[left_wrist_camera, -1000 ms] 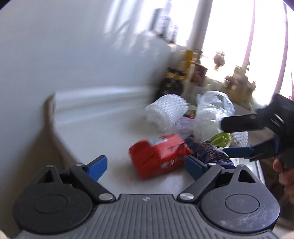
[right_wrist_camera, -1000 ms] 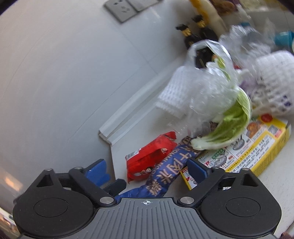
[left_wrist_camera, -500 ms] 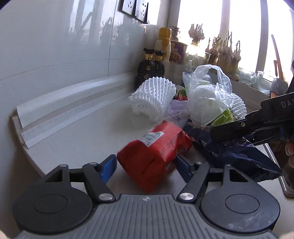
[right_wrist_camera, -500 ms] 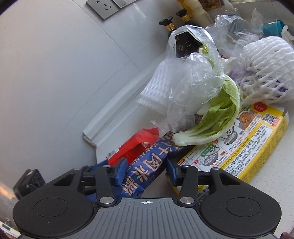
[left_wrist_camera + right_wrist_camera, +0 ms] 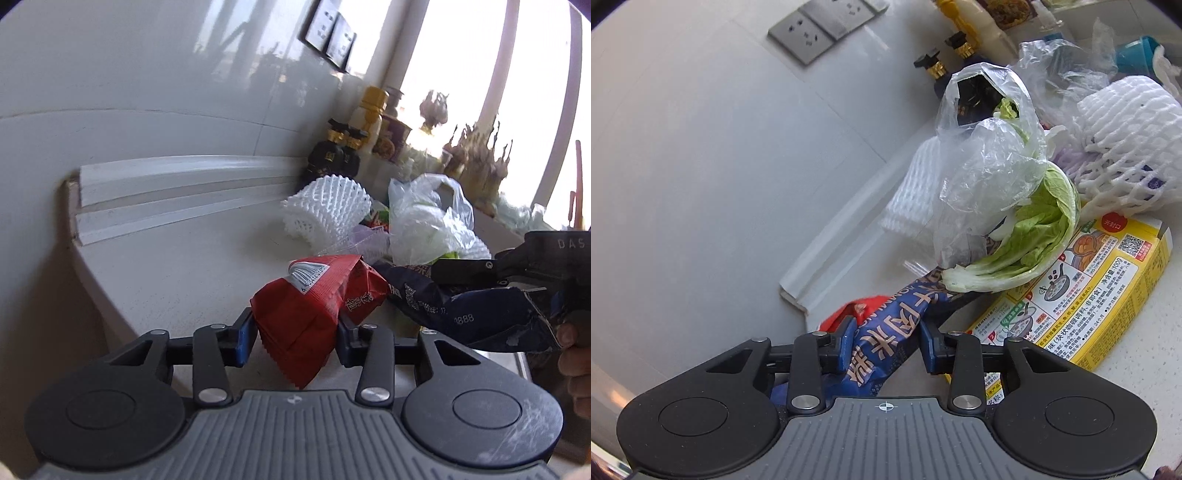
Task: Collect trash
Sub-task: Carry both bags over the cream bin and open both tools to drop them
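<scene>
My left gripper (image 5: 295, 334) has the red packet (image 5: 314, 306) between its blue pads, both of which touch the packet's sides, and the jaws are closing on it. The packet sits crumpled on the white counter (image 5: 177, 266), its barcode flap turned up toward the lens.

My right gripper (image 5: 886, 341) is narrowing on the blue wrapper (image 5: 886, 332), which runs between the pads. The left pad presses its side; on the right pad I see the wrapper's edge meeting it. In the left view that same gripper (image 5: 491, 273) comes in from the right with the wrapper (image 5: 461, 306) hanging creased from it, and fingers (image 5: 572, 354) of my right hand show at the frame's edge.

The wrapper's far end lies under a cabbage leaf (image 5: 1027, 243) that spills from a clear bag (image 5: 982, 166). Beside the leaf lies a yellow box (image 5: 1108, 284), flat on the counter, with a white foam net (image 5: 1126, 147) at its far corner. A second foam net (image 5: 325, 206) sits behind the red packet, near the wall (image 5: 147, 92). Dark bottles (image 5: 332, 155) with gold caps stand against the wall, and sockets (image 5: 820, 26) are mounted above them. The red packet (image 5: 846, 314) peeks out left of the wrapper in the right view.
</scene>
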`<state>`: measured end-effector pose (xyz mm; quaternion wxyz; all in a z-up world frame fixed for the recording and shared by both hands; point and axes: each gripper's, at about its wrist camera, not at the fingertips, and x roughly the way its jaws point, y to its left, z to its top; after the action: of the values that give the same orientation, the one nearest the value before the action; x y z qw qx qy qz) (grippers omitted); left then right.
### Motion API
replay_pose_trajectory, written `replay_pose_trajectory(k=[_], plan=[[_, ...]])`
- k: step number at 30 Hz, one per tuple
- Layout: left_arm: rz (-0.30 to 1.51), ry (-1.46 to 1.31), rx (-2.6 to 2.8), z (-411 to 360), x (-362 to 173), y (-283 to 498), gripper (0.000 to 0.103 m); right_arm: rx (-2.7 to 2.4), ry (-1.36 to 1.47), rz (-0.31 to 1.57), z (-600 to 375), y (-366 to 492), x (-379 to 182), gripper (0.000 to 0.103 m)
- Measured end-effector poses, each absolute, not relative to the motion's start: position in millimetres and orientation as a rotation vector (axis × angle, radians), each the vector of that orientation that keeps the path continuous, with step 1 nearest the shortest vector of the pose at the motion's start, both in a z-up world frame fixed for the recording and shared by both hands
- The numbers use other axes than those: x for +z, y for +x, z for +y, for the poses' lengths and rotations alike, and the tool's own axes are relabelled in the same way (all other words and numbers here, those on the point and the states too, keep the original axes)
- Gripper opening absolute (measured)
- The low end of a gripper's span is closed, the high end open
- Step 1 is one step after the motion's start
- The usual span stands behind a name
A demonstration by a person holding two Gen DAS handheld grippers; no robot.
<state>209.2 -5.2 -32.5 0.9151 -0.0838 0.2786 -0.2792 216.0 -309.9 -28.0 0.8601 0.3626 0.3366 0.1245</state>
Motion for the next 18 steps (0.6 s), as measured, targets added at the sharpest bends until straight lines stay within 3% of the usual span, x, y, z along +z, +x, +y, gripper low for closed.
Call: replay_pose_trajectory(k=[18], plan=[[0.568, -0.413, -0.438, 26.0, -26.8, 165.6, 0.039, 0.425, 0.956, 0.642, -348.0, 199.9, -23.7, 0.035]])
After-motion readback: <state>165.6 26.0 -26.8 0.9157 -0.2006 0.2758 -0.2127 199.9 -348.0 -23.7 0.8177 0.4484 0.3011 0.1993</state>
